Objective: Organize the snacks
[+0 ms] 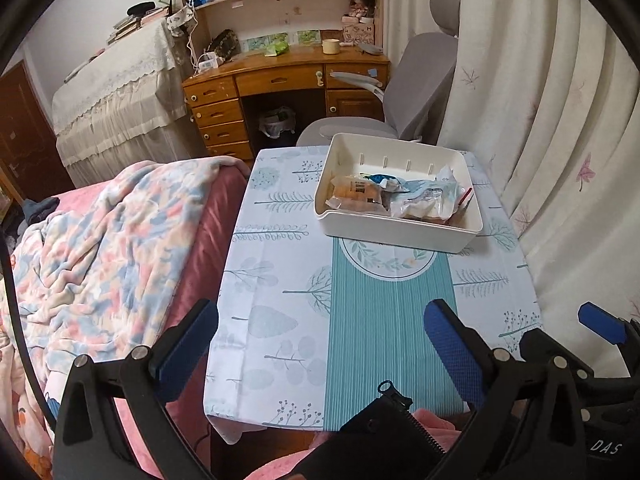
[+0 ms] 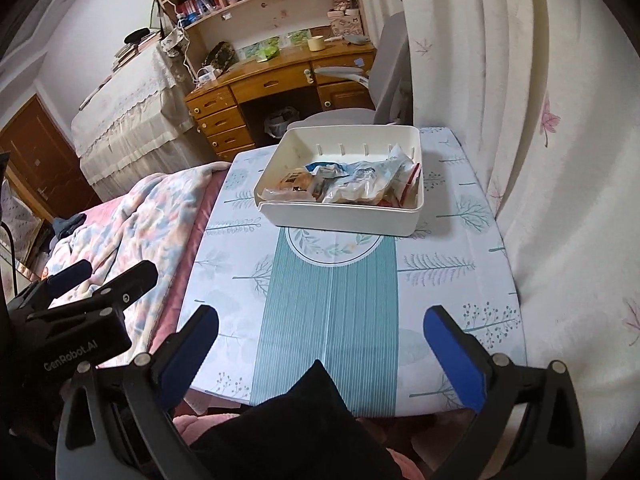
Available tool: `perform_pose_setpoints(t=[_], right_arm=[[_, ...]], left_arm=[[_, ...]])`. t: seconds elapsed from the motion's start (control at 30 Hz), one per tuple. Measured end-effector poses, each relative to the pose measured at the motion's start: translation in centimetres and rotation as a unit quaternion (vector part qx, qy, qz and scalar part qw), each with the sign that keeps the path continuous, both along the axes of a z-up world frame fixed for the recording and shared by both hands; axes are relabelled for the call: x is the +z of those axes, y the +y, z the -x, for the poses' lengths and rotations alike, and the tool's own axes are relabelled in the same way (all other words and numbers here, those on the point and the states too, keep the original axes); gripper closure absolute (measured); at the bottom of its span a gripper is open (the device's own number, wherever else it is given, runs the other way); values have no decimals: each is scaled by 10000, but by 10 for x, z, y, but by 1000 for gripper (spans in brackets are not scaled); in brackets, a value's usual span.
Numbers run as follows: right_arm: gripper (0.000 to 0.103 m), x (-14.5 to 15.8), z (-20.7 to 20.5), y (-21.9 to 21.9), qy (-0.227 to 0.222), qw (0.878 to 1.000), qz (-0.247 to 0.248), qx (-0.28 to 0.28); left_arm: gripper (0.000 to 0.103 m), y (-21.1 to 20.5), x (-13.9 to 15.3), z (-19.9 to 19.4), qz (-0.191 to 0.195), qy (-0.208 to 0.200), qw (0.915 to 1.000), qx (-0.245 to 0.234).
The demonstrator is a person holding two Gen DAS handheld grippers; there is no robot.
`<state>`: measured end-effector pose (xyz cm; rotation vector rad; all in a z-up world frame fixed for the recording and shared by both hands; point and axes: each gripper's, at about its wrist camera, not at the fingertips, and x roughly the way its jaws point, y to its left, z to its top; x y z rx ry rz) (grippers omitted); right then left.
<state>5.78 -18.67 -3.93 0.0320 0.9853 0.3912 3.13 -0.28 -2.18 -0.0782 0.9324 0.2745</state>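
Snacks inside white bin on table; both hand-held grippers spread apart, empty.

Snack packets in the bin on the table's far end, bed left.

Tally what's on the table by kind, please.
Bin: 1
Brown snack pack: 1
Clear-white snack packs: at least 2; the pile overlaps, so I cannot tell exactly
Total: at least 4
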Motion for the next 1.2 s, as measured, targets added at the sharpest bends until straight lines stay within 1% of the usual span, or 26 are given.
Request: perform_pose_setpoints(t=[0.2,0.53,0.77,1.2], right_arm=[[0,-3,-3,0,77,10000,2,3],[0,-8,-7,-5,203,9996,43,-167],[0,-10,-9,-6,291,9993,60,-209],[0,-13,-11,-4,341,9991,76,-234]], left_arm=[[1,-3,-2,-2,0,17,10000,-42],[1,-7,-4,-12,-23,29,9998,-199],[1,-7,-3,-12,-29,26,9998,-211],[1,-7,-5,-18,-32,37,9996,-276]])
